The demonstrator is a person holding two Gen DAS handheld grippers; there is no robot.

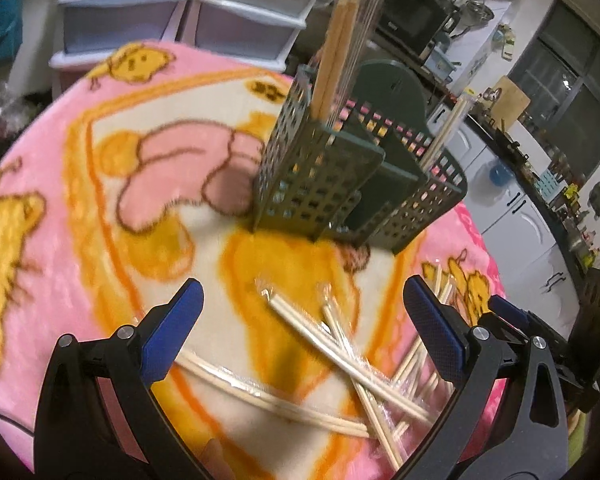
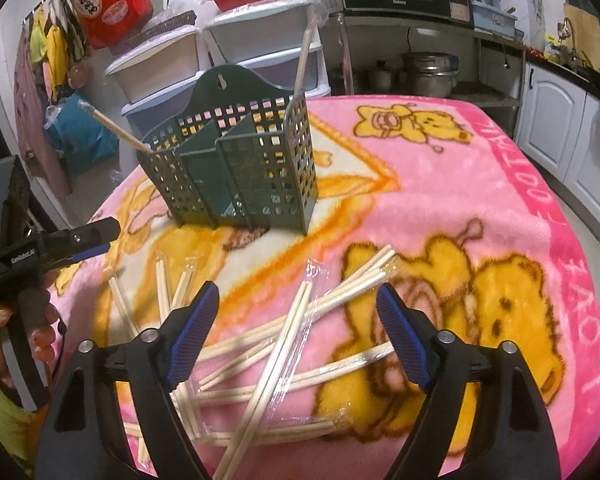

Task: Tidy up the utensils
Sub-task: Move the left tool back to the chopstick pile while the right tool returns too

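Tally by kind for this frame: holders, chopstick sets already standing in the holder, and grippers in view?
Green holder: 1
Chopstick sets standing in it: 2
Grippers, left gripper and right gripper: 2
Total: 5
Loose wrapped chopsticks overlap too much to count.

Left wrist view: camera mounted behind the left gripper [image 1: 300, 320], looking forward and steeply down at the pink blanket [image 1: 60, 168]; fingers occupy the lower corners. Close range. Green utensil caddy [image 1: 340, 184] at frame centre, wrapped chopsticks [image 1: 340, 344] at lower centre.

Right wrist view: same arrangement behind the right gripper [image 2: 296, 320], angled down, close. Caddy [image 2: 240, 168] sits upper left of centre.

Shared: caddy, chopstick pile [image 2: 276, 344], blanket [image 2: 520, 184]. Each gripper appears at the other view's edge.
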